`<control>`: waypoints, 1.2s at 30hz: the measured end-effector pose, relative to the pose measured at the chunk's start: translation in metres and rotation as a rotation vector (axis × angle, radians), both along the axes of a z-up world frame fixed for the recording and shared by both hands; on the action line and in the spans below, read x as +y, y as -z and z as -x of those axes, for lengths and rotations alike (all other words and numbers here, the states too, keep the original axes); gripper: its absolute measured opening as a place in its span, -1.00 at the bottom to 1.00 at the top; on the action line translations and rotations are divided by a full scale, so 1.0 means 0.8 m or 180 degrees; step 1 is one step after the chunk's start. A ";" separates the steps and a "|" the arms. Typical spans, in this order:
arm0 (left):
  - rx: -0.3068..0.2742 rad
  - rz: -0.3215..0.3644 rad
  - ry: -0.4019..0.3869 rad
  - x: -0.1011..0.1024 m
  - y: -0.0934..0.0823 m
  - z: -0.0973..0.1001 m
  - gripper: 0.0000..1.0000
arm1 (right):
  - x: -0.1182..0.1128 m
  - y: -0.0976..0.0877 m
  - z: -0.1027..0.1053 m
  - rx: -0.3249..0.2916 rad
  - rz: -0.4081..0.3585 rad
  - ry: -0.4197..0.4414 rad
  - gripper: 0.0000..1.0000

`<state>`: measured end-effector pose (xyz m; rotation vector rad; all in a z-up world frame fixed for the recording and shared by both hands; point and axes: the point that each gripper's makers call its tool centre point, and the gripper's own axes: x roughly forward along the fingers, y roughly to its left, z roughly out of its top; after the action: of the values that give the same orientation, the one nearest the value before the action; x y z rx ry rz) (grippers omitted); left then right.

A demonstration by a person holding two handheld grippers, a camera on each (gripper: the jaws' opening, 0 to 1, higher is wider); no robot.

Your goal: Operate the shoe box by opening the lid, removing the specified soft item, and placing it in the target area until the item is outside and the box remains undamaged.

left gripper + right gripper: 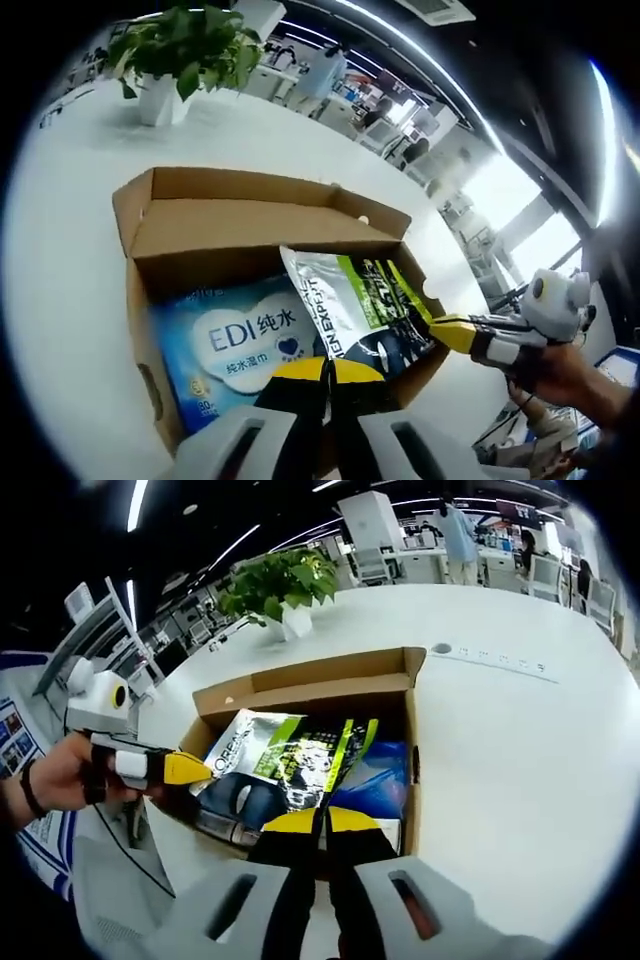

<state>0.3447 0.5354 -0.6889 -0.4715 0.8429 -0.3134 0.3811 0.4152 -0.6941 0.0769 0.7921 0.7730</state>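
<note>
On the white surface (60, 260) before me: one potted green plant (180, 55), leafy, in a white pot (296, 620), standing well beyond the far side of the carton. A small round dark disc (441, 649) set in the surface, with a line of small markings beside it. Background: office desks and chairs, one person standing (459, 540) far off, ceiling strip lights (132, 505).

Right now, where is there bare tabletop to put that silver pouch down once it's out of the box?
The white table is bare between the cardboard box and the potted plant, and beside the box toward the small round disc. The box interior is crowded: silver pouch lying over the blue wipes pack.
</note>
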 end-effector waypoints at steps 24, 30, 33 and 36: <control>-0.0377 -0.0165 0.0403 -0.072 -0.065 -0.037 -1.00 | -0.076 -0.055 -0.011 -0.0245 -0.0226 0.0433 -1.00; -0.0416 -0.0160 0.0571 -0.109 -0.071 -0.044 -1.00 | -0.117 -0.060 -0.009 -0.0279 -0.0226 0.0602 -1.00; -0.0427 -0.0160 0.0659 -0.129 -0.072 -0.046 -1.00 | -0.135 -0.059 -0.007 -0.0280 -0.0219 0.0665 -1.00; -0.0423 -0.0156 0.0743 -0.149 -0.070 -0.048 -1.00 | -0.155 -0.058 -0.005 -0.0280 -0.0219 0.0747 -1.00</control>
<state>0.3830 0.4160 -0.6326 -0.3028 0.7748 -0.5321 0.3848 0.2912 -0.6475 0.1929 0.6593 0.5771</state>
